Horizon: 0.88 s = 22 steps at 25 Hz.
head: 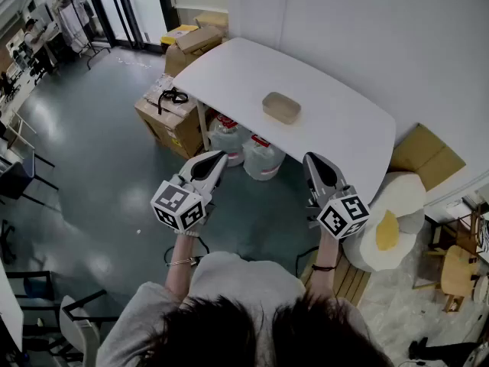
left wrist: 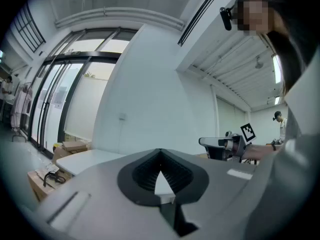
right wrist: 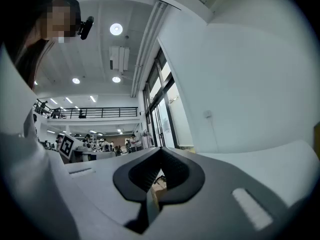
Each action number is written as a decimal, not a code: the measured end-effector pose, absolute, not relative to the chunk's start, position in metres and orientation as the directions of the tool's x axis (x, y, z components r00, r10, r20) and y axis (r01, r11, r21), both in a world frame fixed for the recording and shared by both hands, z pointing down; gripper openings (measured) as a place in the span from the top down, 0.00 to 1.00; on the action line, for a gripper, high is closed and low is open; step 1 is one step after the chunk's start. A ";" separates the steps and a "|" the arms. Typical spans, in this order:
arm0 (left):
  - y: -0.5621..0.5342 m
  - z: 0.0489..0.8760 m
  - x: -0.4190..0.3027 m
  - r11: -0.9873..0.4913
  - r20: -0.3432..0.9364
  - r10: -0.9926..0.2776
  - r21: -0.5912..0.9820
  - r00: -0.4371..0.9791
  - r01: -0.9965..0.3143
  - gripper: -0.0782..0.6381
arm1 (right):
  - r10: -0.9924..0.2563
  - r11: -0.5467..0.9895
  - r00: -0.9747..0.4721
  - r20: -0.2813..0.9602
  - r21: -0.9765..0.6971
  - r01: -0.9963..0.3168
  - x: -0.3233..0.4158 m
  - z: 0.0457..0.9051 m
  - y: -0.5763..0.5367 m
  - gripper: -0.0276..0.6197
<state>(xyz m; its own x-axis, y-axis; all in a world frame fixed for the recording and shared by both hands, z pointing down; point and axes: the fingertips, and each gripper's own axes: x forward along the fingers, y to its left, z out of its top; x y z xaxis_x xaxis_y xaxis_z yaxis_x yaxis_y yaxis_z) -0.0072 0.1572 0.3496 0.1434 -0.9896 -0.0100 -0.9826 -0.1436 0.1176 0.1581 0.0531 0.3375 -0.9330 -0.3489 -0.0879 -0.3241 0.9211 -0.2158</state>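
Note:
A person holds both grippers up in front of a white table [head: 336, 128], short of its near edge. In the head view the left gripper [head: 219, 158] has its jaws pressed together with nothing between them. The right gripper [head: 312, 160] is shut the same way and empty. A flat tan container [head: 281, 107] lies near the middle of the table, beyond both tips and touched by neither. From the left gripper view, the left gripper [left wrist: 160, 153] points over the table [left wrist: 95, 160], with the right gripper [left wrist: 225, 144] beside it. The right gripper [right wrist: 161, 152] also shows closed jaws.
Two large water bottles [head: 229, 138] [head: 263, 157] stand under the table. Cardboard boxes [head: 170, 117] [head: 195, 43] sit at its left end. A fried-egg cushion [head: 390, 224], flat cardboard [head: 425, 156] and a wooden chair [head: 452, 270] are at the right. Glass doors [left wrist: 60, 109] line the far wall.

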 end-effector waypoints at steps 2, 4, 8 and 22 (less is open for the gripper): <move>0.156 0.351 -0.008 -0.145 -0.006 -0.989 0.121 0.145 -0.982 0.90 | -0.353 0.920 -0.932 -0.088 -0.217 -0.328 0.158 0.337 0.051 0.94; 0.154 0.352 -0.009 -0.146 -0.005 -0.989 0.120 0.146 -0.982 0.90 | -0.354 0.919 -0.931 -0.088 -0.216 -0.329 0.157 0.337 0.050 0.94; 0.149 0.354 -0.010 -0.148 -0.003 -0.989 0.119 0.149 -0.982 0.90 | -0.359 0.917 -0.929 -0.088 -0.220 -0.333 0.157 0.339 0.045 0.94; 0.143 0.357 0.003 -0.130 0.001 -0.991 0.123 0.131 -0.984 0.90 | -0.337 0.913 -0.936 -0.106 -0.279 -0.297 0.165 0.344 0.035 0.94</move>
